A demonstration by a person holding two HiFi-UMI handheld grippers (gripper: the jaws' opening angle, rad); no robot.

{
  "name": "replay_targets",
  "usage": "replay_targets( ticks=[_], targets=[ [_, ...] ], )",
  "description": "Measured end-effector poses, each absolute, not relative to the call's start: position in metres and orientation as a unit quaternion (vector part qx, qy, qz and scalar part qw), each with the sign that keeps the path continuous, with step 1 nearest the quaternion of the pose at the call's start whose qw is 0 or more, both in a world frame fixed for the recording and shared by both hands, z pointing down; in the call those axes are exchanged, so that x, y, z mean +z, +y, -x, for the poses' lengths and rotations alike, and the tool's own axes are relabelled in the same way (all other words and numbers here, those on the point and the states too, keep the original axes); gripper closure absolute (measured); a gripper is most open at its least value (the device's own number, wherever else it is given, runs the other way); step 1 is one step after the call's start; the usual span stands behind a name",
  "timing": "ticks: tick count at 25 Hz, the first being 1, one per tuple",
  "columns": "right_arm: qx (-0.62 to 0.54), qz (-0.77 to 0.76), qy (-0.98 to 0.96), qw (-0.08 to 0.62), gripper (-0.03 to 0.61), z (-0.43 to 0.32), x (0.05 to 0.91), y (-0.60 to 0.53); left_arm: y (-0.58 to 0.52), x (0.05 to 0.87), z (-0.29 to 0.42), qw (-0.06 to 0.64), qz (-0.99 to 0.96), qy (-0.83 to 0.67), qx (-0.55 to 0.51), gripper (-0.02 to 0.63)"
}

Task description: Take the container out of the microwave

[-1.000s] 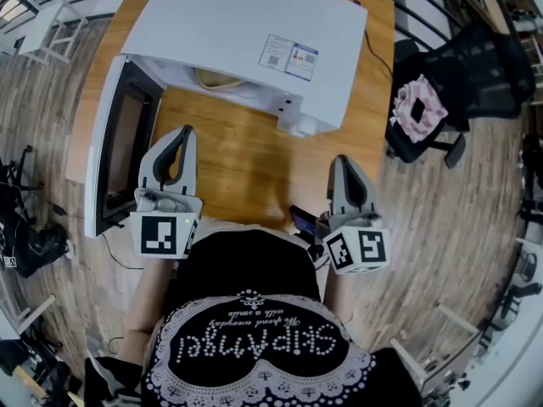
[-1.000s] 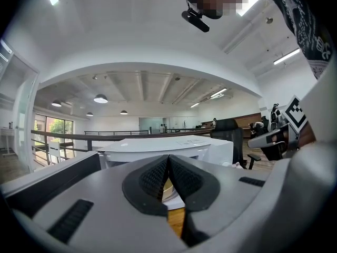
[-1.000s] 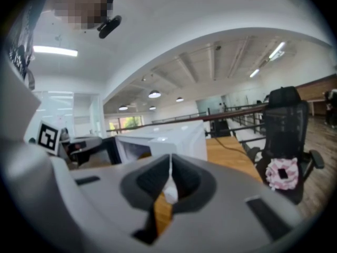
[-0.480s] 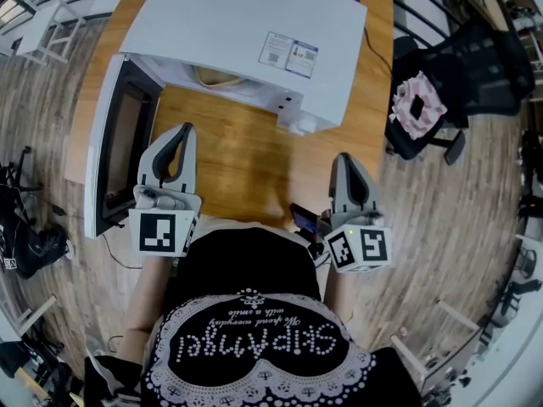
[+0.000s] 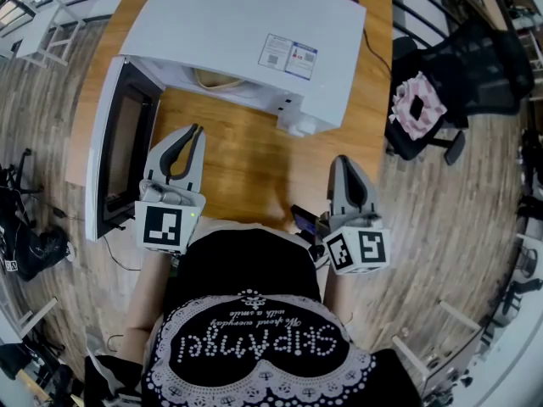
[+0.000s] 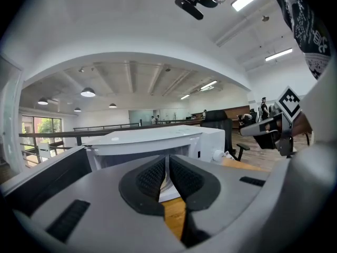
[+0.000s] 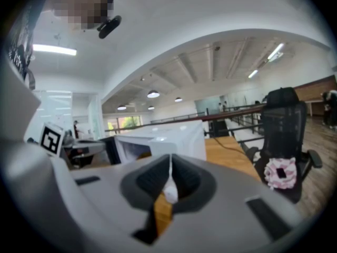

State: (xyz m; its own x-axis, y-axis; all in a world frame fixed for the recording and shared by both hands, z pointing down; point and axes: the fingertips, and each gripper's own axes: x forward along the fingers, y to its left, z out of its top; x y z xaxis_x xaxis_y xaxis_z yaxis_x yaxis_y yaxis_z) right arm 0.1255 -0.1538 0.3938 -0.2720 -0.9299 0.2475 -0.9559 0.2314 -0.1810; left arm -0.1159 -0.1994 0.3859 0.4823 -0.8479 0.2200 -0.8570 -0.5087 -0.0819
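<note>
Only a tan sliver of the container (image 5: 216, 80) peeks out under the roof of the microwave (image 5: 246, 24). The rest is hidden, contents unreadable. It sits in the open cavity, well ahead of both grippers. The left gripper (image 5: 193, 131) hovers beside the open door (image 5: 119, 147), fingers together, empty. The right gripper (image 5: 342, 163) hangs over the desk (image 5: 246, 159), fingers pressed together on nothing.

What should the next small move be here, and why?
Probably open the left gripper and ease it toward the microwave: its door stands open, the container sits inside, and this gripper and the right gripper are shut, empty, short of the opening.
</note>
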Motion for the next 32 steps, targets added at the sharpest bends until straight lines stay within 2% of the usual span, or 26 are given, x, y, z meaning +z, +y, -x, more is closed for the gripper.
replay_targets(
  ticks=[1, 3, 10, 32],
  targets=[
    [0.15, -0.6, -0.784, 0.043, 0.545, -0.124, 0.394, -0.154, -0.2, 0.39, 0.114, 0.017, -0.861, -0.491, 0.13, 0.578],
    [0.152, -0.598, -0.786, 0.042, 0.545, -0.121, 0.395, -0.153, -0.201, 0.398, 0.11, 0.004, -0.862, -0.481, 0.163, 0.512],
    [0.161, -0.593, -0.788, 0.035, 0.545, -0.116, 0.4, -0.151, -0.22, 0.418, 0.102, -0.045, -0.864, -0.442, 0.236, 0.457],
    [0.184, -0.605, -0.773, 0.034, 0.545, -0.128, 0.413, -0.151, -0.312, 0.523, 0.083, -0.085, -0.842, -0.321, 0.425, 0.431]
  ],
)
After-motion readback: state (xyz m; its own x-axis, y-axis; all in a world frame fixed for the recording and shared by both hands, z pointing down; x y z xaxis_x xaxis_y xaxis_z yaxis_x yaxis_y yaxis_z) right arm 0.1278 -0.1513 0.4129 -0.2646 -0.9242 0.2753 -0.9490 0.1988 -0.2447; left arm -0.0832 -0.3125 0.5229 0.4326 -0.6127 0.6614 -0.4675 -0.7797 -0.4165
